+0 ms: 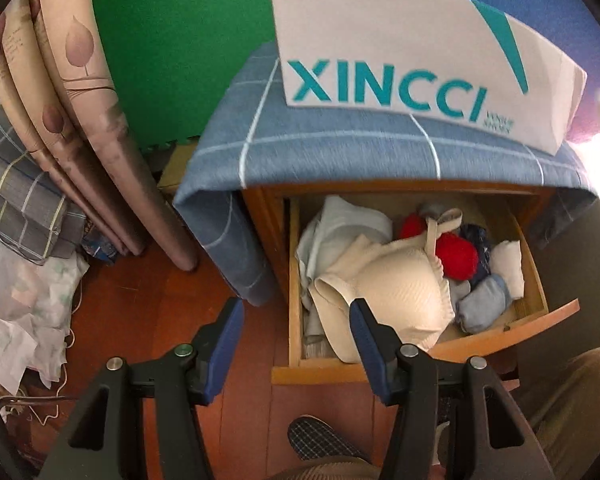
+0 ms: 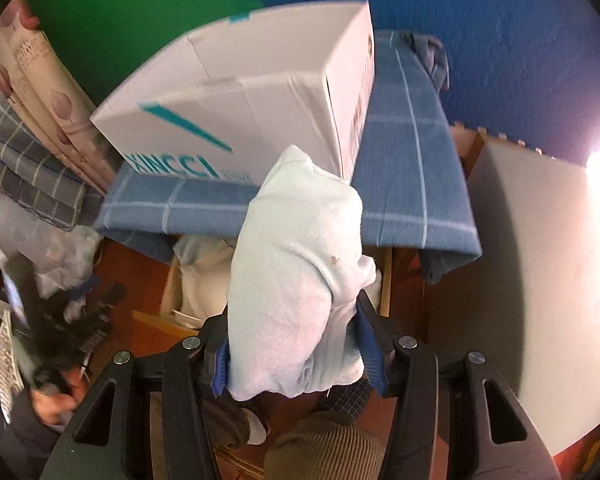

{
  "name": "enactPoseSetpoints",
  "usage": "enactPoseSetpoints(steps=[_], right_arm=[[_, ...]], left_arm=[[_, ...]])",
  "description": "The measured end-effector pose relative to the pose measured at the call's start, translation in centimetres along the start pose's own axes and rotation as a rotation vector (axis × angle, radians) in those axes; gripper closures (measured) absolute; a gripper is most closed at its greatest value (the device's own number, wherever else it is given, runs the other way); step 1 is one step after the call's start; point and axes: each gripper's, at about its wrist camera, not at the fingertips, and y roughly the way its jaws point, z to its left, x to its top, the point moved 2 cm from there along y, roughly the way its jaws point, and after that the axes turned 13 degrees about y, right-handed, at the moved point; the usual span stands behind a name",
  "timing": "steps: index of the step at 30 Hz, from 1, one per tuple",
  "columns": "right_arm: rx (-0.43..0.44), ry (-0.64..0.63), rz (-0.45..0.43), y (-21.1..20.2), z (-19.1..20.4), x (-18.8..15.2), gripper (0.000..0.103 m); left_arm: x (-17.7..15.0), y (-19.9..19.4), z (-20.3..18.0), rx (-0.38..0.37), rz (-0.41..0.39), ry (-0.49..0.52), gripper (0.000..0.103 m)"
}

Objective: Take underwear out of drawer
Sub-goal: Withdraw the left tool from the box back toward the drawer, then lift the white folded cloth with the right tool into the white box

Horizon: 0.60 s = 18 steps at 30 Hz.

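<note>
**One garment out, more in the drawer**

We are gripping pale blue underwear (image 2: 296,280), soft and bunched, in our right gripper (image 2: 296,356) above the drawer (image 1: 540,316). Our left gripper (image 1: 296,312) is hovering wide and empty beside a cream bra (image 1: 400,292).

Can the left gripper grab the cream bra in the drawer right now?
Probably yes. The left gripper is open and empty, the drawer is pulled out, and the bra lies on top of the pile with nothing over it.
</note>
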Motion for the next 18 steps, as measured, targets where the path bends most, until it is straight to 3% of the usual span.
enactPoseSetpoints(steps=[10,18], right_arm=[[0.014,-0.099,-0.148,-5.3,5.8,7.7,0.054],[-0.042,-0.128,-0.144,-1.4,9.4,13.1,0.054]], left_arm=[[-1.4,1.7,0.0,0.002,0.03,-0.044,0.047],[-1.7,1.9,0.0,0.035,0.037,-0.046,0.047]])
